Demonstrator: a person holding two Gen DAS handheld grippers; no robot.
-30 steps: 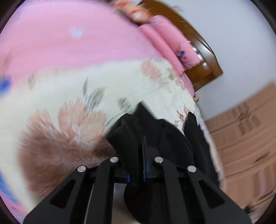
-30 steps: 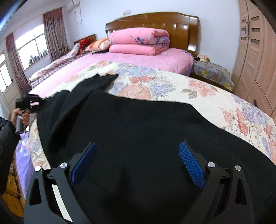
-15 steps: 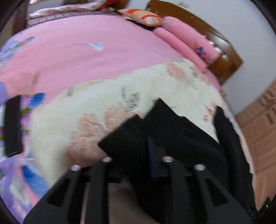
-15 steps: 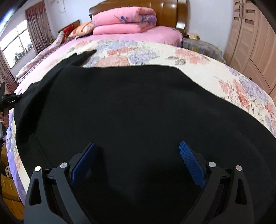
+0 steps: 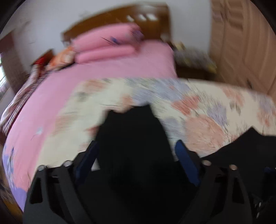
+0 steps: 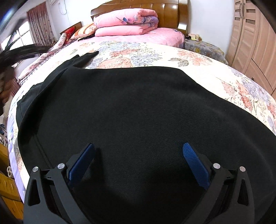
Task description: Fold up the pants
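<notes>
Pants (image 6: 131, 110) lie spread flat and black across the flowered bedspread (image 6: 198, 58), covering most of its near half. Left of the pants' middle, the left gripper (image 5: 136, 151) has its fingers (image 5: 87, 157) spread wide, released, with a dark fold of the pants running up between them; the view is blurred, so contact cannot be told. Over the near part of the pants, the right gripper (image 6: 138, 155) also stands wide open, blue pads (image 6: 195, 162) apart above the cloth, gripping nothing. Beyond the pants, a folded pink quilt (image 6: 126, 21) sits by the wooden headboard (image 6: 170, 12), and a wardrobe (image 6: 250, 34) stands to the right
</notes>
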